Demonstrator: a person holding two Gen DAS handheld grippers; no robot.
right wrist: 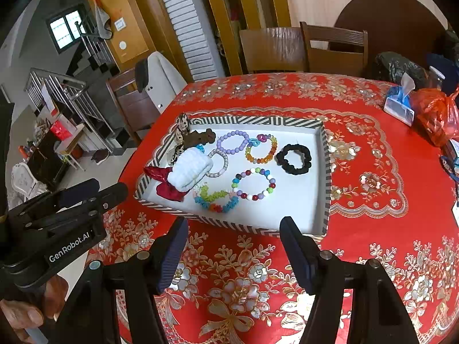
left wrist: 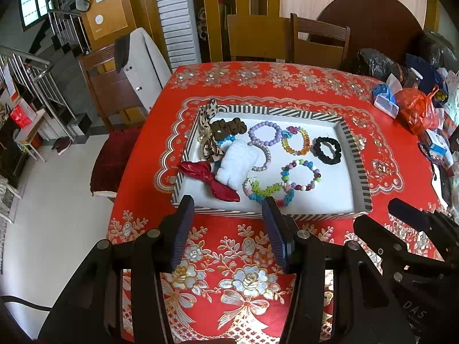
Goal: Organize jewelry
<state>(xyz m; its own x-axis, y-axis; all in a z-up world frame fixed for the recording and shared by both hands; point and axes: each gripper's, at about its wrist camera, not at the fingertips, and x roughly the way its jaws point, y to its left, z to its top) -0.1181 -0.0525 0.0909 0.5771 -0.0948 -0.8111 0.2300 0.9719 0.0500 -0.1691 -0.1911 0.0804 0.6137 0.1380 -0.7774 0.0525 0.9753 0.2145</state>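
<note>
Beaded bracelet (right wrist: 253,183), centre of striped tray (right wrist: 325,172): light, stretchy, slippery beads; likely best pinched across one strand. Left tool (left wrist: 228,203) and right tool (right wrist: 233,223): both spread, empty.

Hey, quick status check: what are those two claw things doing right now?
Left gripper and right gripper open, empty, short of striped tray. Bracelets and scrunchies untouched inside. Nothing in the way.

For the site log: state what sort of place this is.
Probably a home dining room: a table under a red floral tablecloth, wooden dining chairs behind it, and a staircase beyond.
</note>
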